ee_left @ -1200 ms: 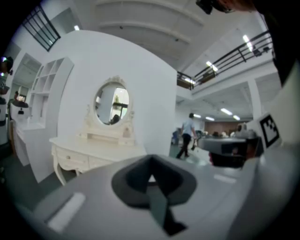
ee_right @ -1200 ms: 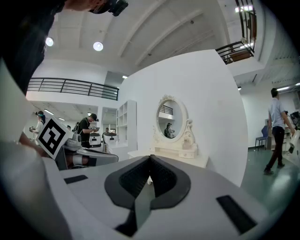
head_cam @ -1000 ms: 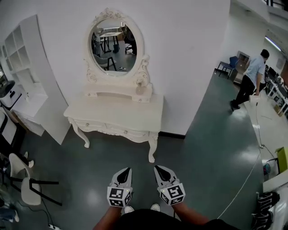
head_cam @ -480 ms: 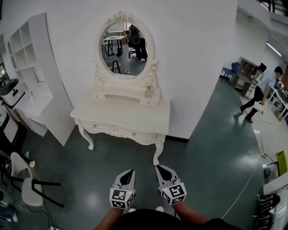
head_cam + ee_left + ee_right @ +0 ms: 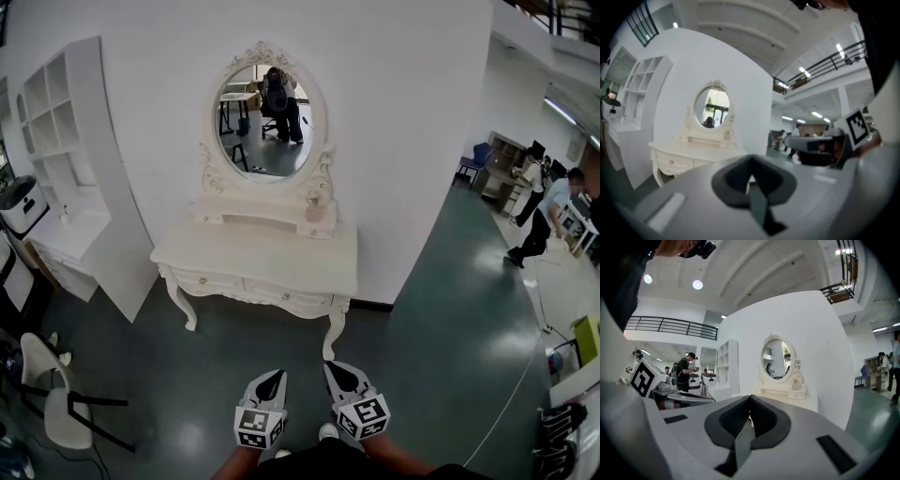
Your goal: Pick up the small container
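Head view: both grippers are held low in front of the person, side by side. The left gripper [image 5: 274, 377] and right gripper [image 5: 335, 368] point toward a white dressing table [image 5: 281, 265] that stands against the white wall. The small container [image 5: 315, 212], pale and rounded, sits at the right end of the raised ledge under the oval mirror [image 5: 267, 122], well away from both grippers. A stretch of green floor [image 5: 216, 347] lies between them and the table. A white shelving unit [image 5: 56, 131] stands to the table's left, a chair [image 5: 58, 412] sits at lower left, and a person [image 5: 548, 217] bends over at the far right near a thin floor cable [image 5: 525, 361].

Left gripper view: the jaws are pressed together with nothing between them; the dressing table is ahead and to the left.

Right gripper view: the jaws meet tip to tip, empty. The table and mirror are straight ahead, and a second person in a dark cap [image 5: 686, 372] stands off to the left.
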### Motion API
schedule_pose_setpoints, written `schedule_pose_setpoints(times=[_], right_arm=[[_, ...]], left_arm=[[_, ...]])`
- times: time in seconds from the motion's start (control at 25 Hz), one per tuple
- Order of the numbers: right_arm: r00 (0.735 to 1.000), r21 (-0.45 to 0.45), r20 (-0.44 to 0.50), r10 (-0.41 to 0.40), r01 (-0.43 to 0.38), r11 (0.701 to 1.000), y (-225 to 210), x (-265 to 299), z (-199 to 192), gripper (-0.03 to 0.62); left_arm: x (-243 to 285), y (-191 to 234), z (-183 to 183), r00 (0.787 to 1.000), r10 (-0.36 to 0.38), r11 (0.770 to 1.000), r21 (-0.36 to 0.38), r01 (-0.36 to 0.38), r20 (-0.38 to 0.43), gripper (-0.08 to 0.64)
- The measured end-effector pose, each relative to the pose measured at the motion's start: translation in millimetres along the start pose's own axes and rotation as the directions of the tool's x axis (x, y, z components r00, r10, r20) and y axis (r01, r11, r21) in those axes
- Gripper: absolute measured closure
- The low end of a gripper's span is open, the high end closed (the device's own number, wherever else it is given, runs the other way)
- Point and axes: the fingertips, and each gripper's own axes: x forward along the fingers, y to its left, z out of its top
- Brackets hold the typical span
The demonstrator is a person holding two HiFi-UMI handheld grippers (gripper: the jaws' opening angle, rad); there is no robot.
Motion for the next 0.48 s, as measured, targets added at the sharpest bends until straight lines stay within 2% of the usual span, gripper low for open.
schedule_pose_setpoints(times=[0.28,0.48], right_arm=[[0.999,-0.003,-0.005,0.036,-0.036,0.999,-2.2,24.1,1.9,0.586],[0.998,-0.010,0.034,0.060,-0.060,0.998,-27.0,57.6,21.8,0.586]], left_arm=[[7.8,23.9,-5.5,0.999,0.040,0.999,-0.028,-0.040,-0.015,0.554],[37.2,40.3,15.4,0.998,0.064,0.998,-0.015,-0.064,-0.003,0.554]])
